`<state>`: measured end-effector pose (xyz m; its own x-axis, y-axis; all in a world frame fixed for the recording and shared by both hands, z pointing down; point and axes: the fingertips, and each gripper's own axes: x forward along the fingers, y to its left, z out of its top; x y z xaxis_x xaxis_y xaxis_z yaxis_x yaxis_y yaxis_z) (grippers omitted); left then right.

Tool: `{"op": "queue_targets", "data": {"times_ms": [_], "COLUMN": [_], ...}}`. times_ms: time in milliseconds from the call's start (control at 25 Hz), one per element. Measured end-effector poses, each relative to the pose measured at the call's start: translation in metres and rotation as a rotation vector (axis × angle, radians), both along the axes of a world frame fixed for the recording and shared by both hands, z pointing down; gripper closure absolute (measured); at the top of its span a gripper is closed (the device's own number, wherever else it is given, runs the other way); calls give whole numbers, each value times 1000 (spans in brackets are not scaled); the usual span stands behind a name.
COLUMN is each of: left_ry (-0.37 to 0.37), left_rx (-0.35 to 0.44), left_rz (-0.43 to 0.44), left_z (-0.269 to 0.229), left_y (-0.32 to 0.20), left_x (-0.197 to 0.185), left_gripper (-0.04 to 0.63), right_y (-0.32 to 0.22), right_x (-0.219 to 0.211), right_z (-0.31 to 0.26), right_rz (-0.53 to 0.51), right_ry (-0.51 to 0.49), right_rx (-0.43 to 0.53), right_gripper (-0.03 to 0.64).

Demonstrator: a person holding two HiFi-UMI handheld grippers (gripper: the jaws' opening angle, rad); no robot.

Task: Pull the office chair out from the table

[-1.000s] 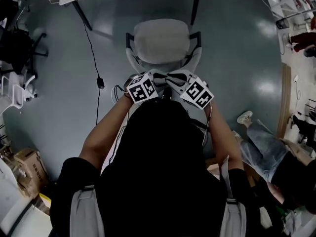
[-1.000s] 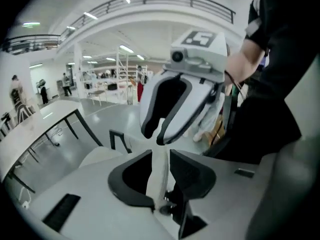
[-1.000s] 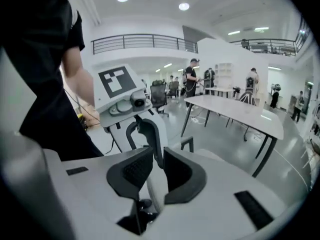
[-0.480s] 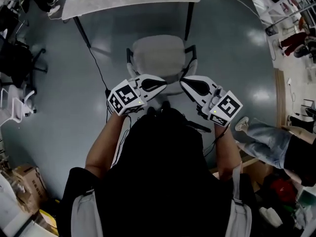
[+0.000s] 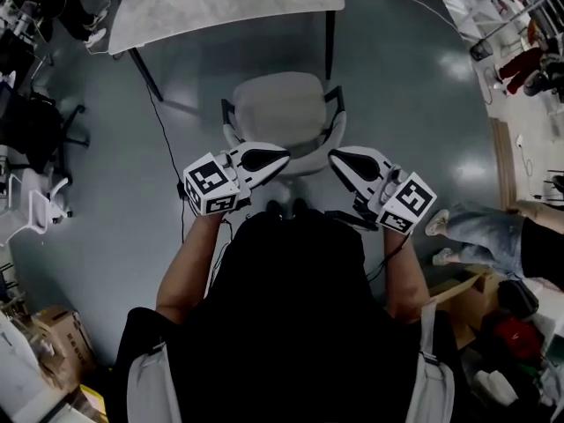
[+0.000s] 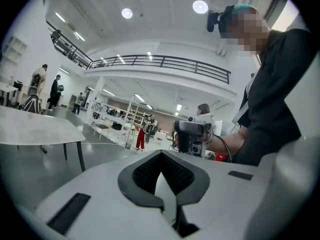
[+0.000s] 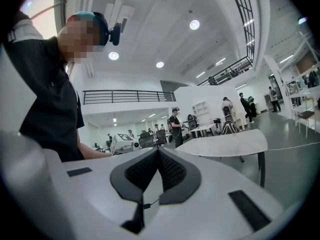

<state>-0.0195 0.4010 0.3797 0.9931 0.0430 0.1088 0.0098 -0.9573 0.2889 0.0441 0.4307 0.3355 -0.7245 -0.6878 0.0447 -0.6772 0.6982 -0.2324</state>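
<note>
We record open grey floor (image 5: 414, 104) on every side of the office chair (image 5: 286, 104). A black cable (image 5: 166, 95) runs along the floor to its left, and a bystander's legs (image 5: 476, 232) lie at near right. The chair has a pale grey seat and dark armrests. It stands on the near side of the surface (image 5: 220, 3), its seat clear of the surface's near edge. The left gripper (image 5: 284, 155) and the right gripper (image 5: 335, 157) are held over the chair's near edge, tips turned toward each other. Each has its jaws pressed together on nothing.
</note>
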Motion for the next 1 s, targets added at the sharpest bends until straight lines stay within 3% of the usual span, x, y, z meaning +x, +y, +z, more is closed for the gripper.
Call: {"op": "queue_targets", "data": {"times_ms": [360, 1000], "left_ry": [6, -1], "left_rx": [4, 4], "left_rz": [49, 62], "left_z": [-6, -4], "left_y": [16, 26], "left_x": [43, 69], "left_gripper": [583, 583], "right_y": [8, 11], "right_x": [25, 46], "right_z": [10, 16], "right_rz": [5, 8], "right_ry": [-3, 20], "right_rx": [-24, -16], "right_gripper": [598, 598]}}
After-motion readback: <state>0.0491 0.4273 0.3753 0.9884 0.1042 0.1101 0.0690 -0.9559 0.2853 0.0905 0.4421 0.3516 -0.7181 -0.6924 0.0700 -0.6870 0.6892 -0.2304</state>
